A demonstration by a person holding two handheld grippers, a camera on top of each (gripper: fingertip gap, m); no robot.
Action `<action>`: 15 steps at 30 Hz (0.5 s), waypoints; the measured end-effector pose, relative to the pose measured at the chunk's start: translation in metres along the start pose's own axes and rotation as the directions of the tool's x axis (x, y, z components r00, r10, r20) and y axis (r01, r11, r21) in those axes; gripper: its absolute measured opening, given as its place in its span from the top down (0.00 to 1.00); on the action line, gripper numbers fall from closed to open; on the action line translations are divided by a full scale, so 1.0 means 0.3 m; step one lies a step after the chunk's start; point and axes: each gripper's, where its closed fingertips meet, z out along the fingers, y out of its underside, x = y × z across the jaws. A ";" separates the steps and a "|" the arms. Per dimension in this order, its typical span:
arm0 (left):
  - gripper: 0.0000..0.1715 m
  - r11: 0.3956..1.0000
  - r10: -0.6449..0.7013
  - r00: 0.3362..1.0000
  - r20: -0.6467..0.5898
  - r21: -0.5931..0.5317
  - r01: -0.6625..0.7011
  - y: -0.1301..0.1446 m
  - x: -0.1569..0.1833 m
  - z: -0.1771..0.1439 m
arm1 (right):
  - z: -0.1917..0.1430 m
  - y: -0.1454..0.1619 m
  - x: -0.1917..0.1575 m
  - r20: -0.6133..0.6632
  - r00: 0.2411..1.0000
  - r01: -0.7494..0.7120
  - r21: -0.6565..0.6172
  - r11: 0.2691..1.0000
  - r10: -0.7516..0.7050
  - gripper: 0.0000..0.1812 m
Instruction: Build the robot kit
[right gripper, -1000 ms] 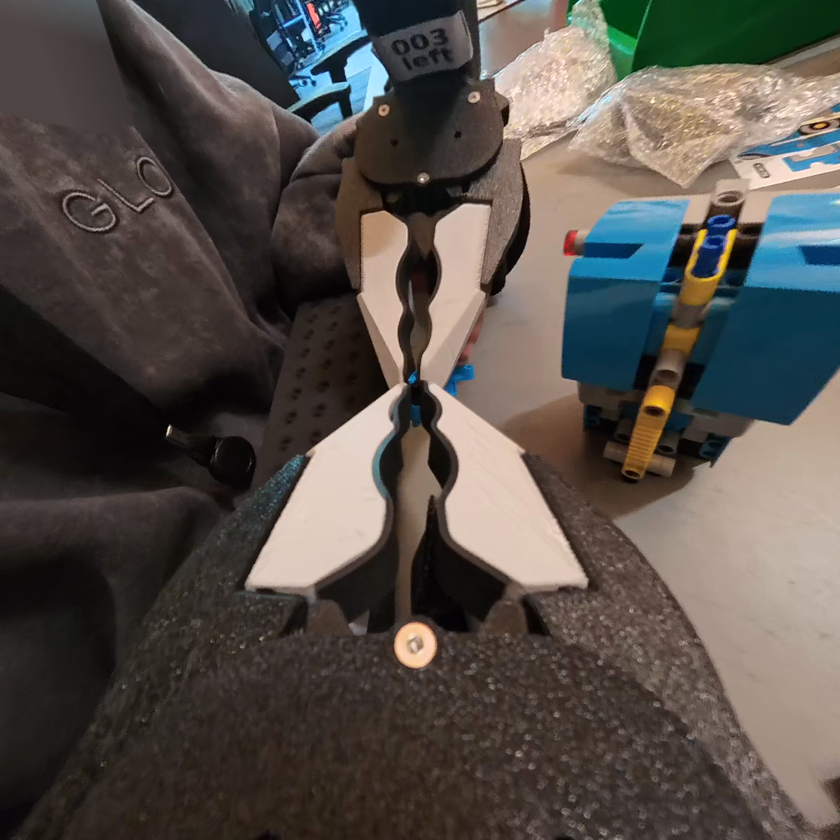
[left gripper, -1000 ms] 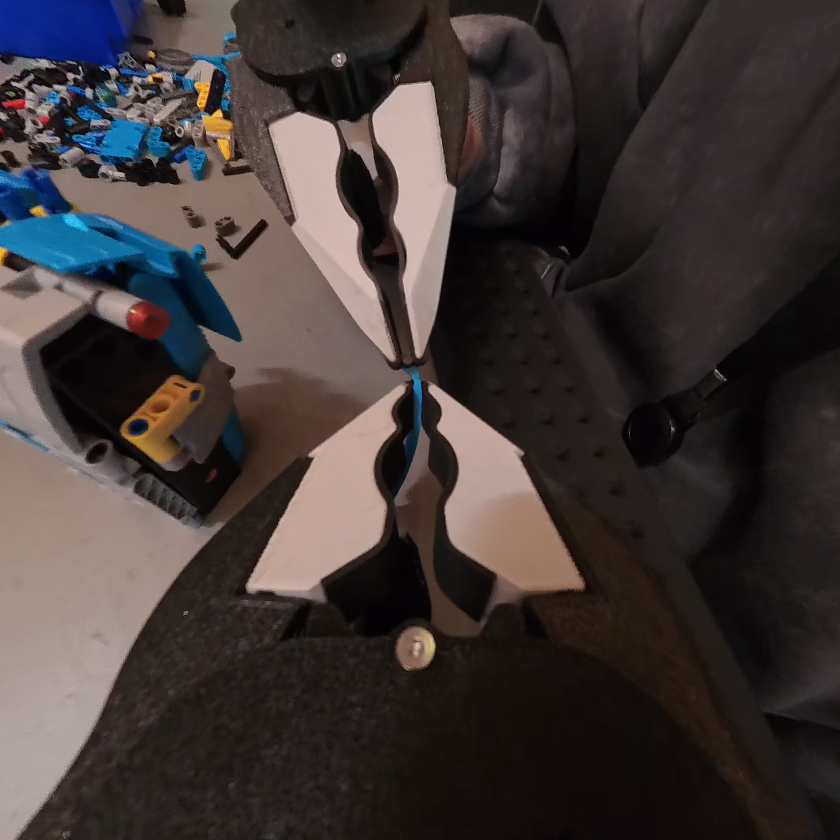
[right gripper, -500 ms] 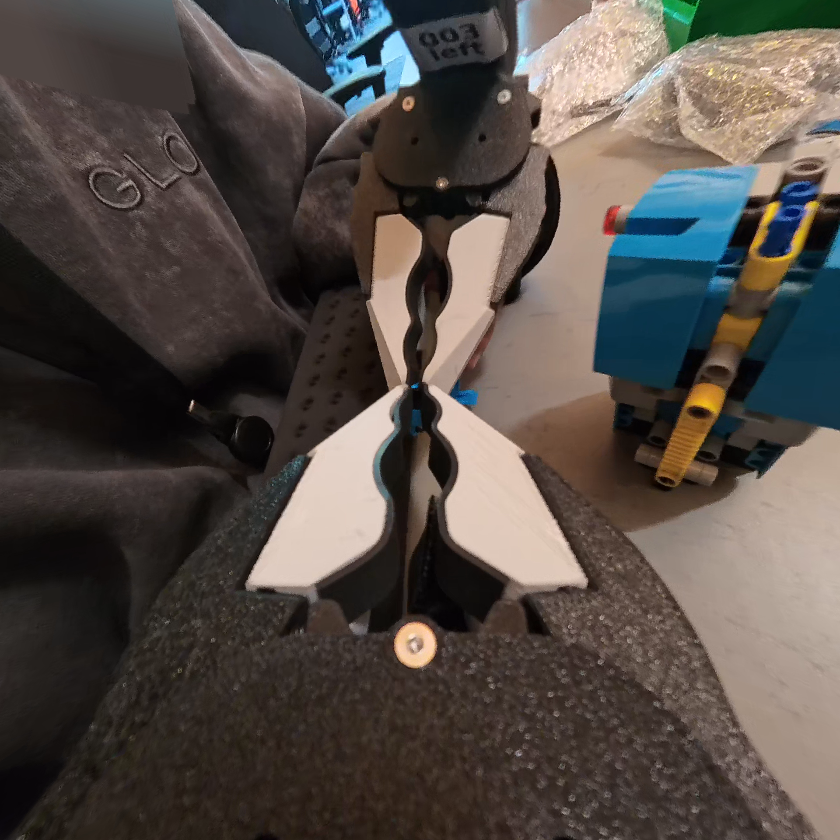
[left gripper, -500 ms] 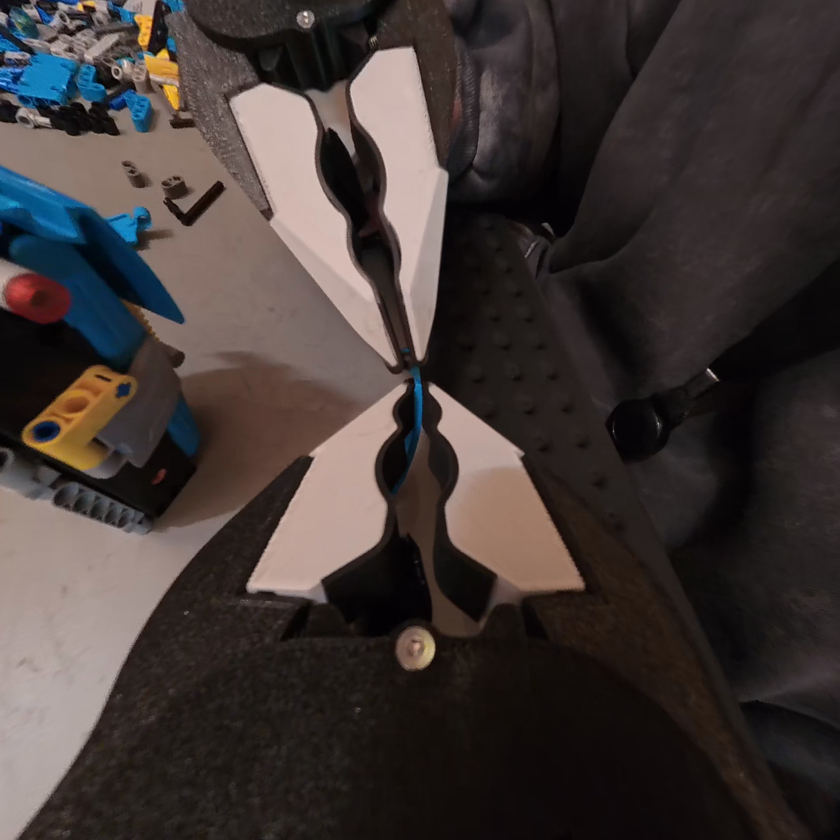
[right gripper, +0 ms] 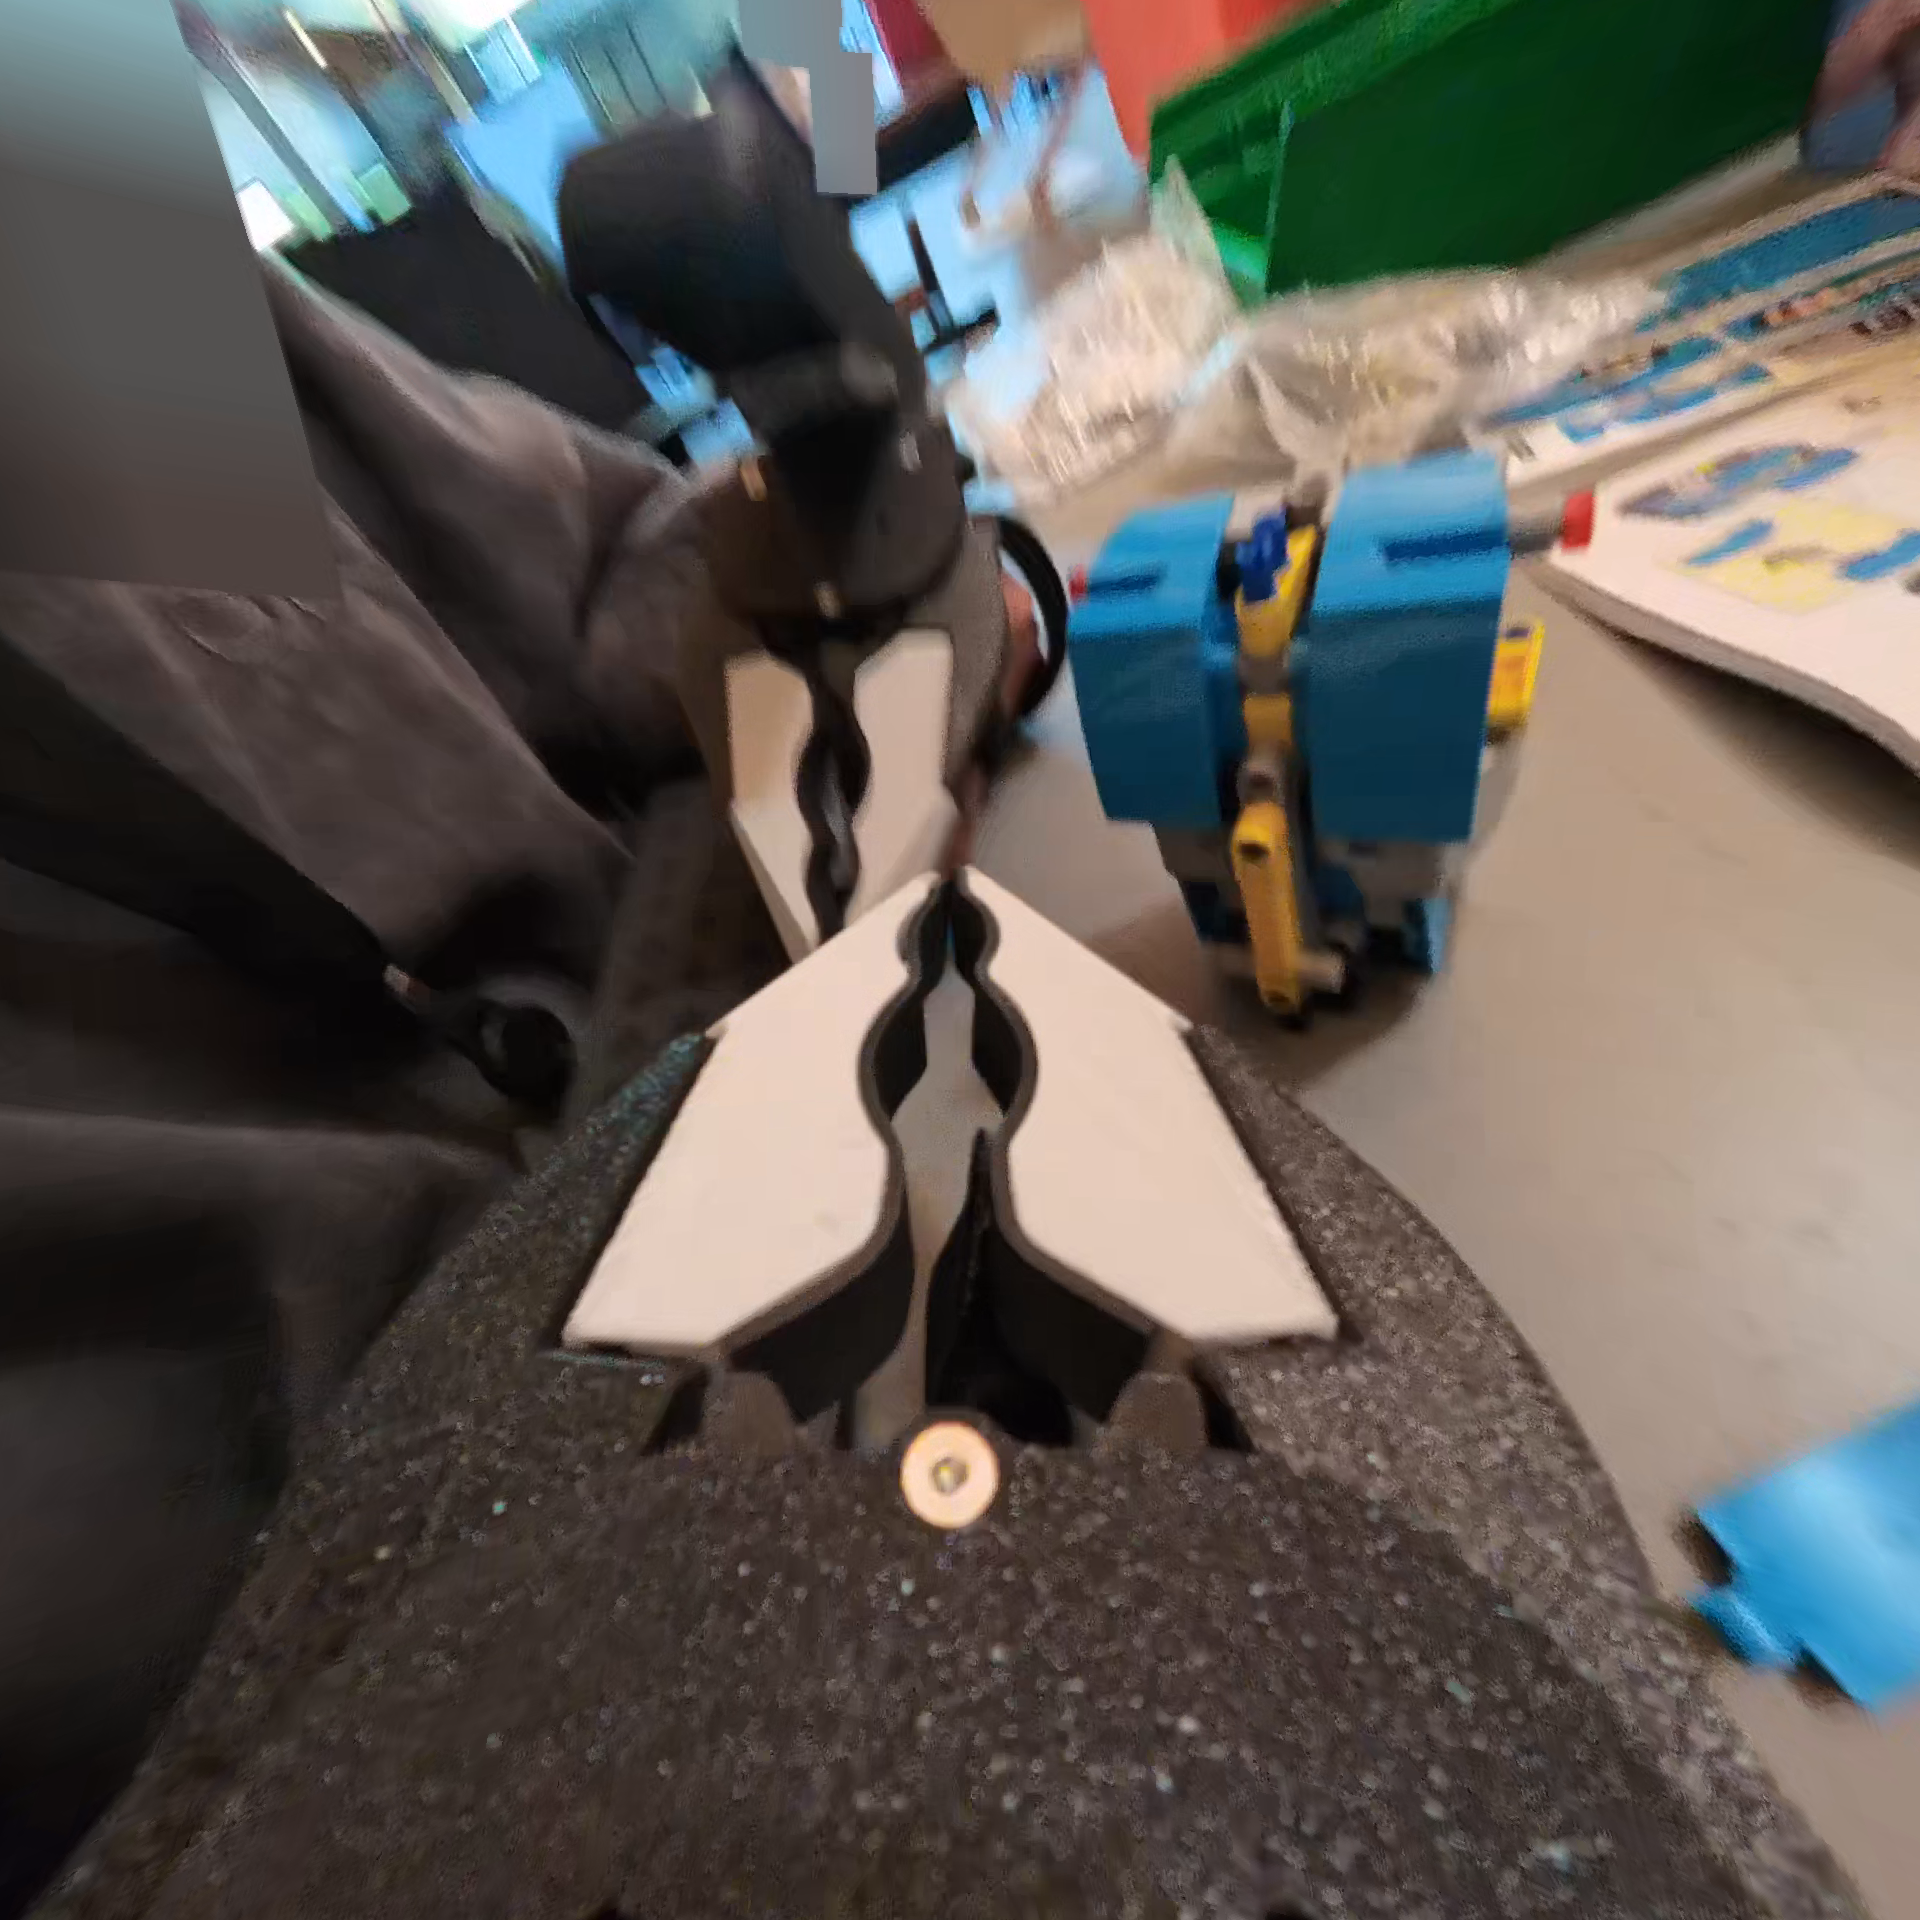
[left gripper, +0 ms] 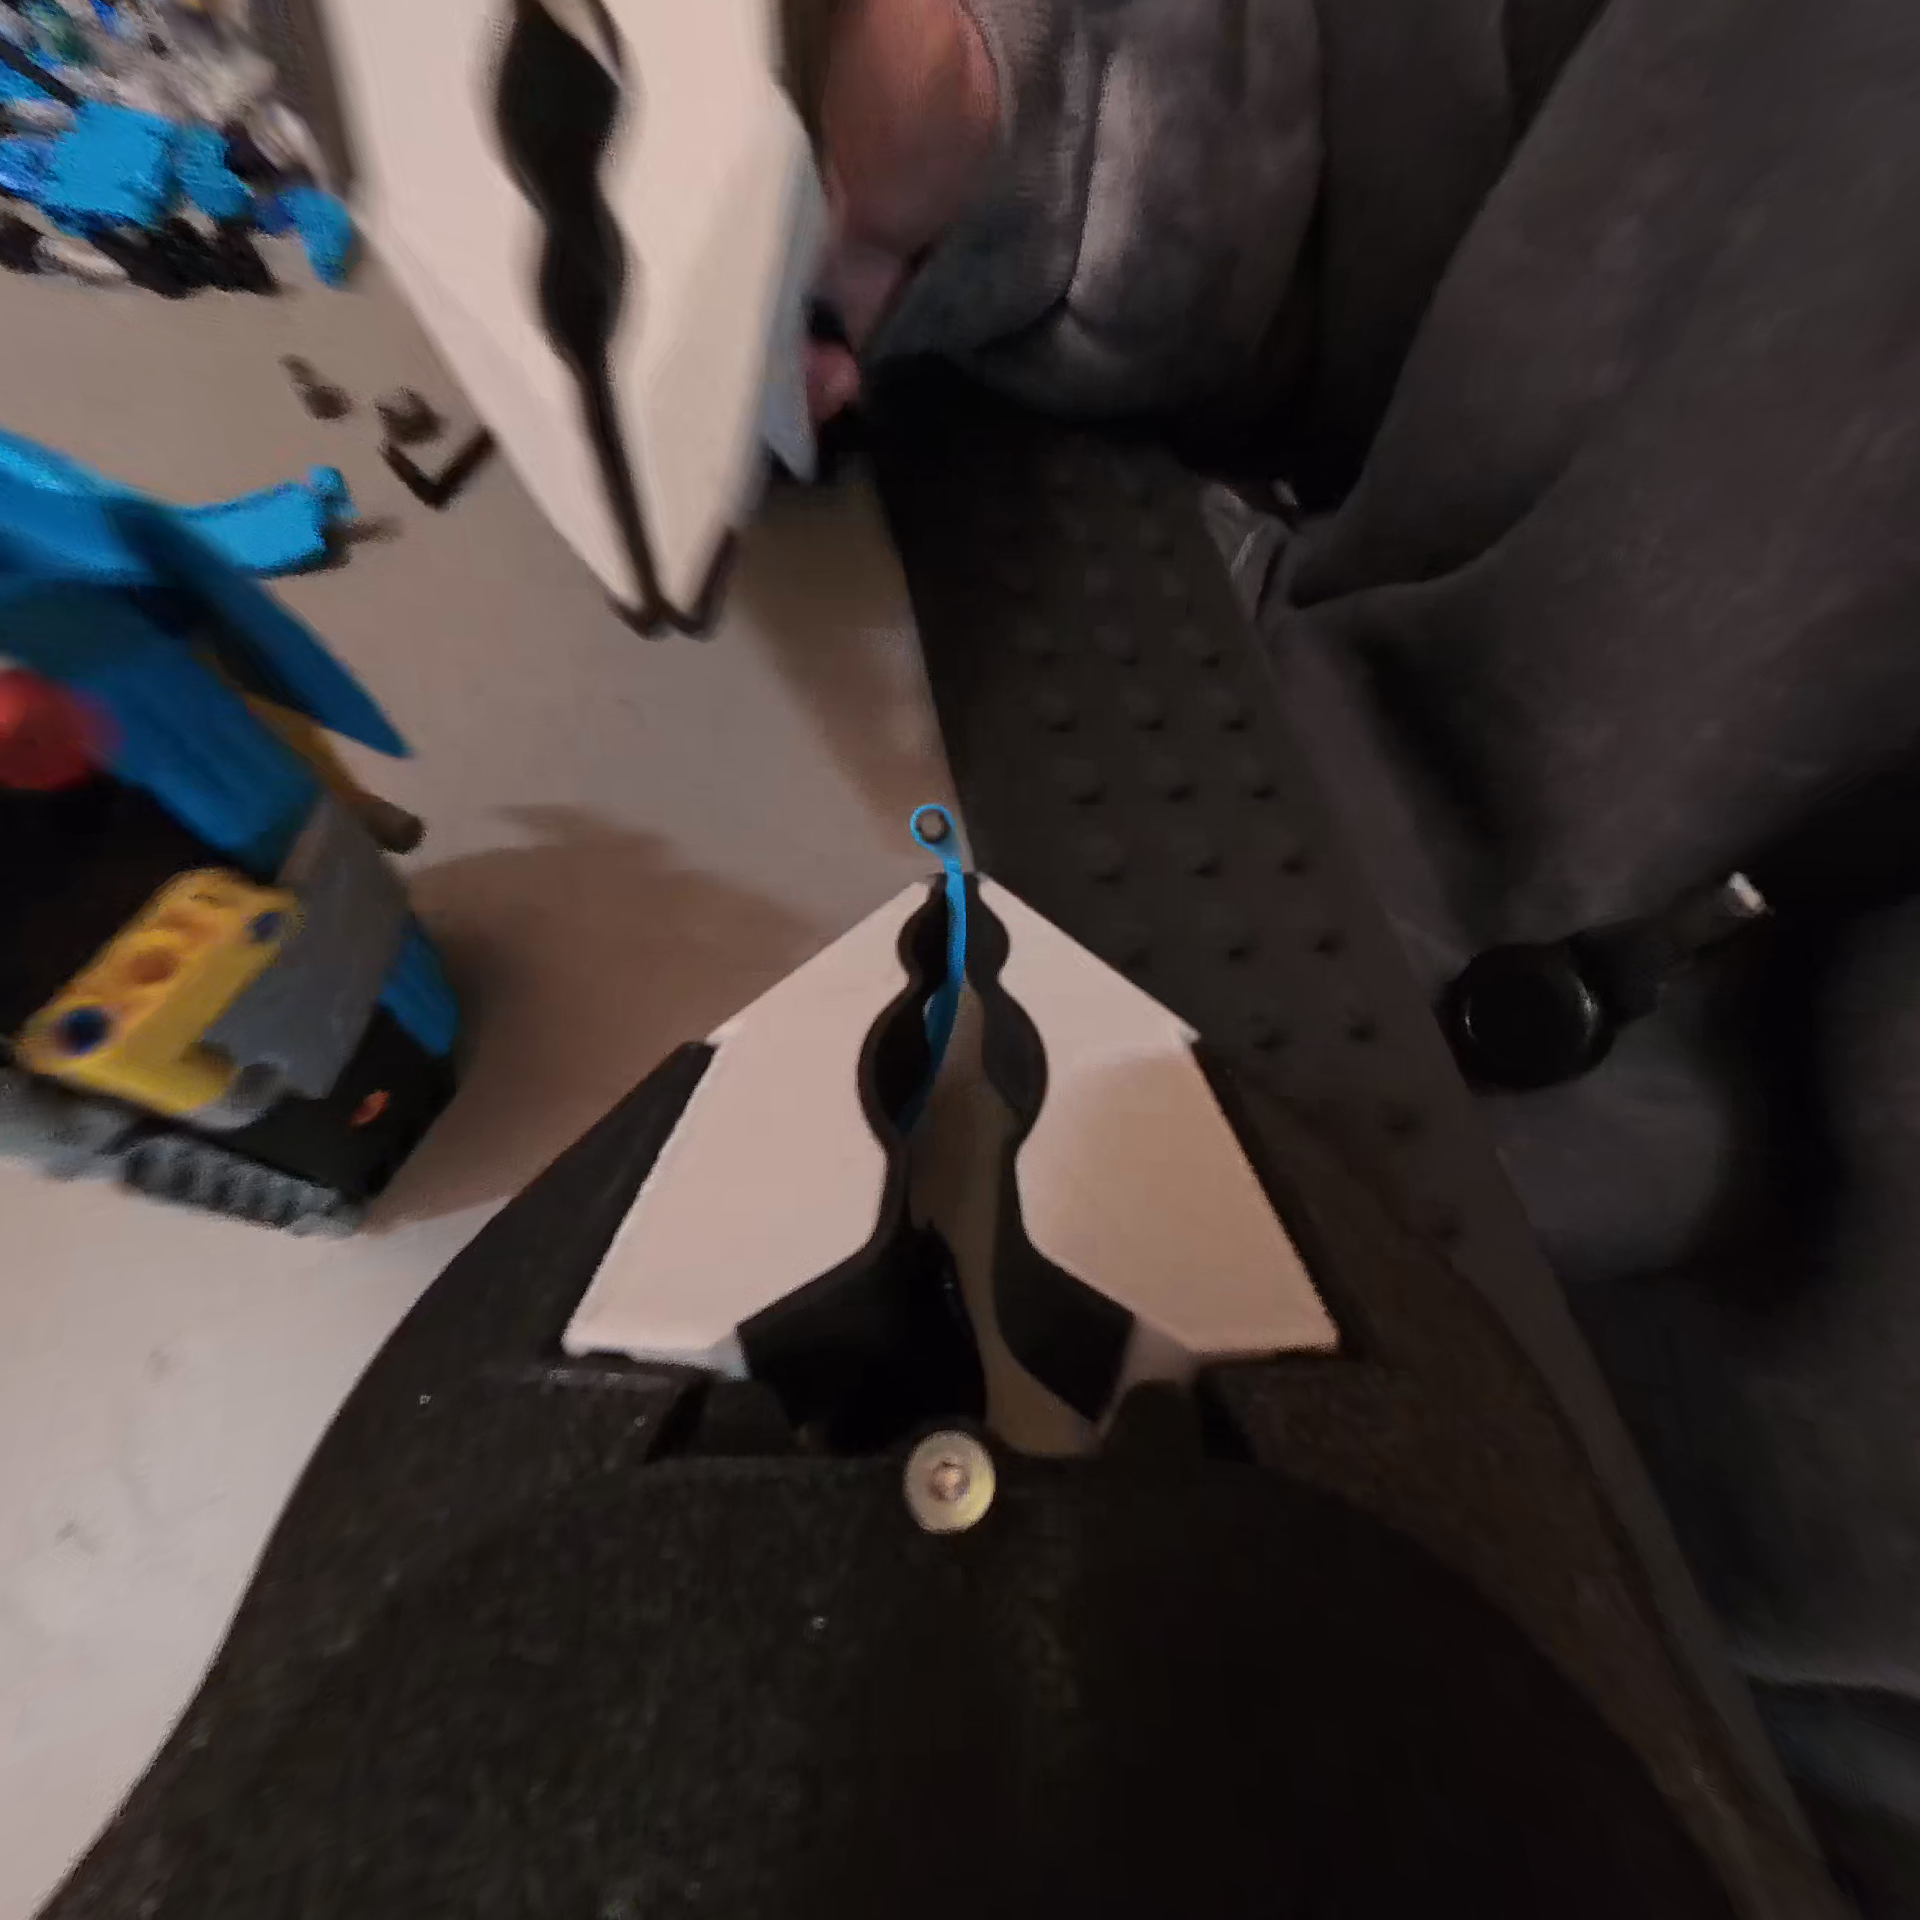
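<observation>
Two tongs are seen: the left tongs (left gripper: pixel 951 883) and the right tongs (right gripper: pixel 951 883). One thin blue strip (left gripper: pixel 948 966) is counted, clamped in the left tongs. One blue brick model (right gripper: pixel 1288 717) is seen at two o'clock on the desk (right gripper: pixel 1610 1039). One loose blue piece (right gripper: pixel 1808 1569) is counted at four o'clock. One open booklet (right gripper: pixel 1756 540) is seen at one o'clock. The heap of small bricks (left gripper: pixel 135 197) at ten o'clock is too blurred to be counted.

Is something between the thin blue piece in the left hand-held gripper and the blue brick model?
Nothing visible. Only bare table lies between the blue piece, pinched in the left hand-held gripper, and the brick model. The right hand-held gripper is beyond that path.
</observation>
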 end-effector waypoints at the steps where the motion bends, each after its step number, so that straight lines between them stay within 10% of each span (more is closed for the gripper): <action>1: 0.99 0.998 -0.022 1.000 0.014 0.060 0.021 -0.028 -0.020 -0.019 | -0.003 0.028 0.005 -0.025 0.999 0.033 -0.048 0.998 -0.034 1.00; 7: 0.99 0.885 -0.110 0.994 -0.020 0.454 0.107 -0.209 -0.075 -0.163 | 0.024 -0.044 -0.049 0.038 0.999 -0.026 0.084 0.996 0.023 0.85; 15: 0.99 0.870 -0.081 0.997 -0.016 0.487 0.079 -0.231 -0.053 -0.141 | 0.029 -0.114 -0.084 0.108 0.992 -0.087 0.213 0.973 0.066 0.96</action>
